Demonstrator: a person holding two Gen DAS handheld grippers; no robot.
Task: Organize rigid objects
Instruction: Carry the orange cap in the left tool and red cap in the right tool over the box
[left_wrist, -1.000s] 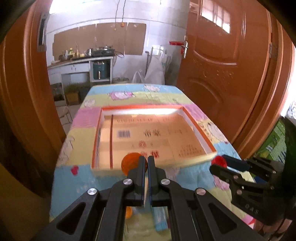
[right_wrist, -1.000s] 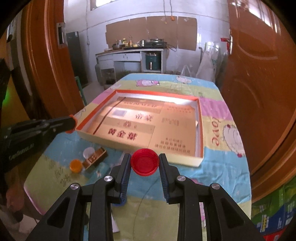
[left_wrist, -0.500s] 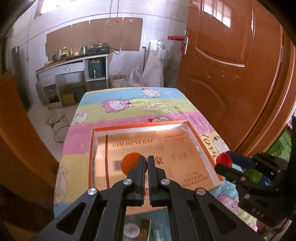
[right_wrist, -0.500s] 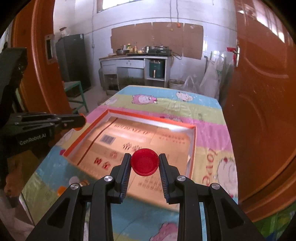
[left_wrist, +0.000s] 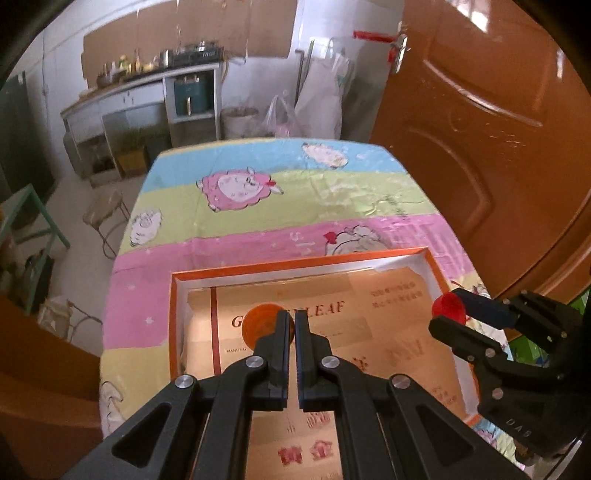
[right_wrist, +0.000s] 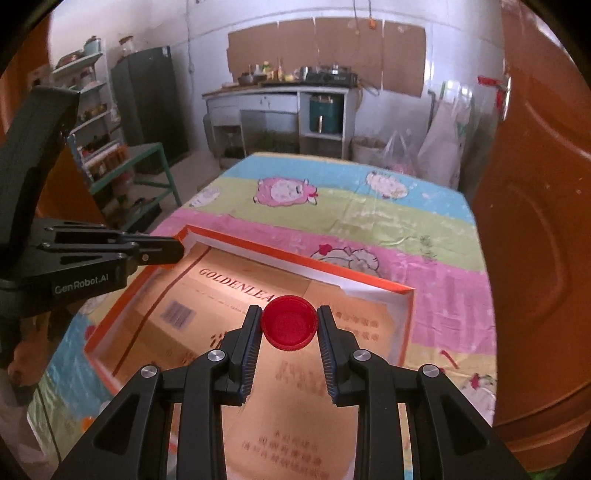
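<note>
My left gripper is shut on the edge of an orange cap and holds it above the orange-rimmed shallow box. My right gripper is shut on a red cap and holds it above the same box. In the left wrist view the right gripper with the red cap hangs over the box's right side. In the right wrist view the left gripper reaches in from the left over the box's far left corner.
The box lies on a table under a striped cartoon-sheep cloth. An orange door stands close on the right. A counter, shelves and a stool lie beyond the table's far end. A small orange thing lies on the cloth left of the box.
Both grippers have moved forward and up from the box's near edge to above its inside, each still holding its cap. The loose items on the near cloth have dropped out of the left view.
</note>
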